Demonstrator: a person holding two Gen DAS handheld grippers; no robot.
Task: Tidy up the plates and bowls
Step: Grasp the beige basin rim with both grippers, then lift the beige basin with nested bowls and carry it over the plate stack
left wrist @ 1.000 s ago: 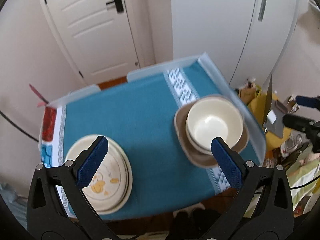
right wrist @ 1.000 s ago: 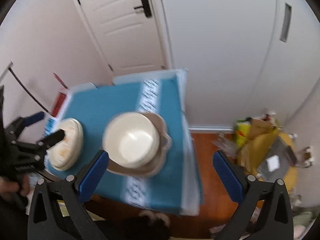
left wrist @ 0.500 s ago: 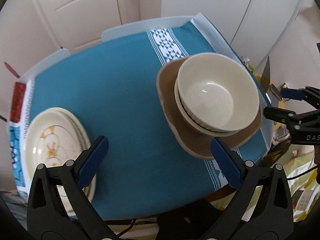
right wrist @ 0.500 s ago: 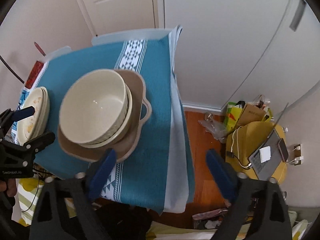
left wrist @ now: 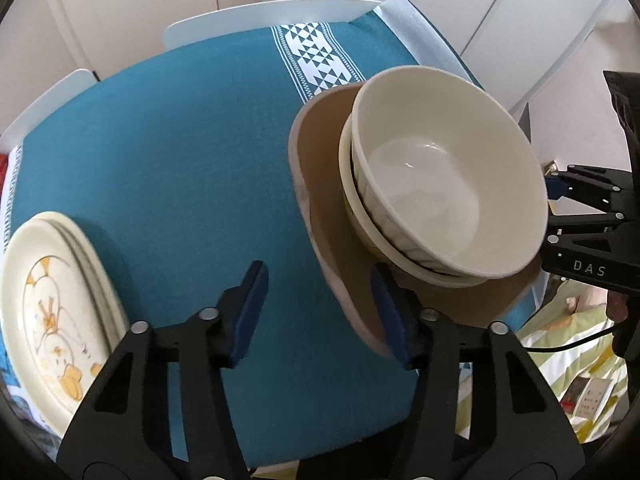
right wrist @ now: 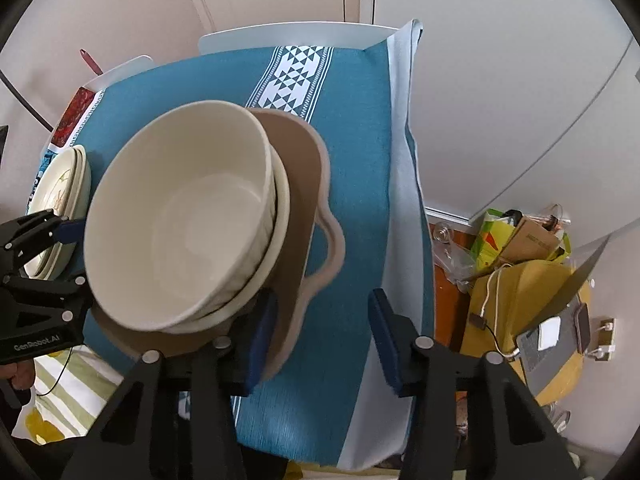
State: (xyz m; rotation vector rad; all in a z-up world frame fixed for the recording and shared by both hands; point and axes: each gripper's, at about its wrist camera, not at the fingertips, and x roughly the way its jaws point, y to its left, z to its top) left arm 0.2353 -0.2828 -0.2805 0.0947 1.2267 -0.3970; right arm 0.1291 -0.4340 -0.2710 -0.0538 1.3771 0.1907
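Centrally, two cream bowls (left wrist: 436, 184) sit nested, the upper one tilted inside the lower, on a brown plate (left wrist: 324, 208) with a lobed handle (right wrist: 330, 248). That plate lies near the right edge of the table (left wrist: 160, 152), toward its near corner, and its near rim juts out past the near edge of the teal cloth. A stack of cream plates (left wrist: 48, 312) with an orange drawing (some bird-like figure, hard to make out) rests at the near left corner, well apart from the brown plate.

The left gripper (left wrist: 320, 316) hovers low over the near edge with its jaws partly apart and nothing between them; its right finger (left wrist: 390, 320) lies against or just over the brown plate's rim, and whether they touch I cannot tell. Its left finger (left wrist: 250, 312) is over bare cloth.

The right gripper (right wrist: 320, 332) is likewise partly spread and holds nothing. Its left finger (right wrist: 260, 340) is at the brown plate's near rim, just beside the handle, while its right finger (right wrist: 386, 340) hangs over the cloth's pale right border. Each gripper shows at the side of the other's view, flanking the bowls.

A white patterned band (left wrist: 316, 60) crosses the cloth toward the far edge. Beyond the right edge, a cluttered yellow stand (right wrist: 532, 300) is on the floor.
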